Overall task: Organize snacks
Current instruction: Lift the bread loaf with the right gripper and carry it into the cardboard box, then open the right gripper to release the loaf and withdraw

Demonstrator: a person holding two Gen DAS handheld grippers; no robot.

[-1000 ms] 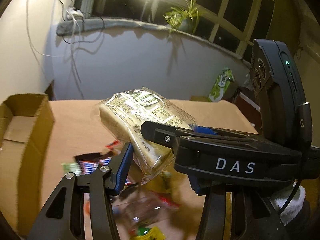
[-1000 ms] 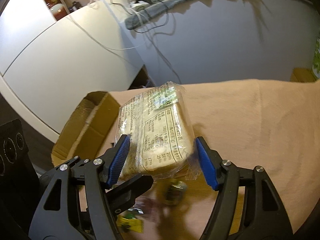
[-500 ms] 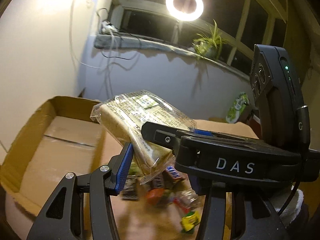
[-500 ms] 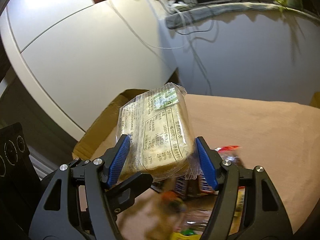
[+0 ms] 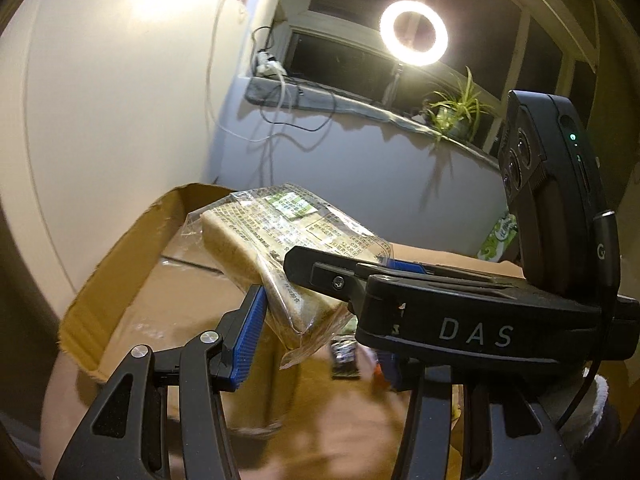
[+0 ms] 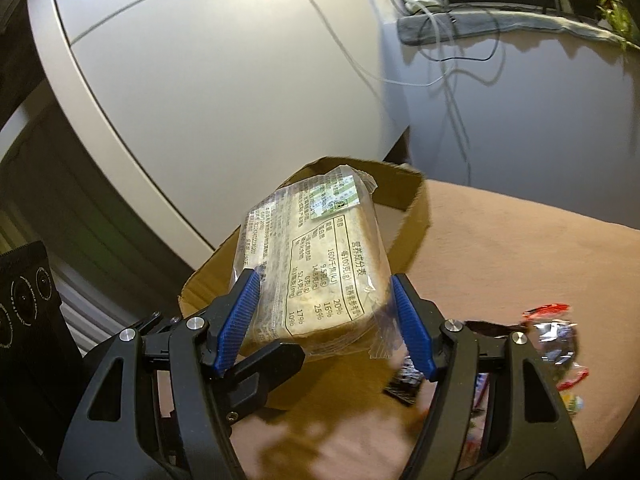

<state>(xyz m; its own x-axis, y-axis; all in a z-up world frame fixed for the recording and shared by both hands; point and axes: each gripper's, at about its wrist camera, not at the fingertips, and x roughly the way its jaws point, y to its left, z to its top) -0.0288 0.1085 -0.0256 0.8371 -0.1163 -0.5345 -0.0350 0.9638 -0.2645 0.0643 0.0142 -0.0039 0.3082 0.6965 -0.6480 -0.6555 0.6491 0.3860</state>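
Gripping a clear-wrapped bread pack point(image 6: 316, 272) between its blue pads point(image 6: 238, 320), the right gripper point(image 6: 324, 320) has its fingers closed onto the pack's two sides and holds it in the air, tilted, over the near edge of an open cardboard box point(image 6: 416, 208). In the left view the same pack point(image 5: 280, 256) sits between the left gripper point(image 5: 316, 340) fingers, its blue left pad point(image 5: 248, 340) just beside the wrapper; the right tool's black body, marked DAS, covers the other finger, so I cannot tell whether the left one is clamped or how wide it stands.

A tan cloth covers the tabletop point(image 6: 520, 264). The box point(image 5: 132, 280) lies at its left edge, flaps up, by a white wall point(image 5: 100, 112). Loose small snacks point(image 6: 552, 336) lie blurred on the cloth near the right edge, one dark wrapper point(image 5: 344, 360) below the pack.

Behind the table a grey sill point(image 5: 360, 108) carries tangled cables point(image 5: 280, 92) and a potted plant point(image 5: 456, 108). A ring light point(image 5: 413, 33) glows against dark windows. A green bag point(image 5: 498, 236) stands at the far right corner.
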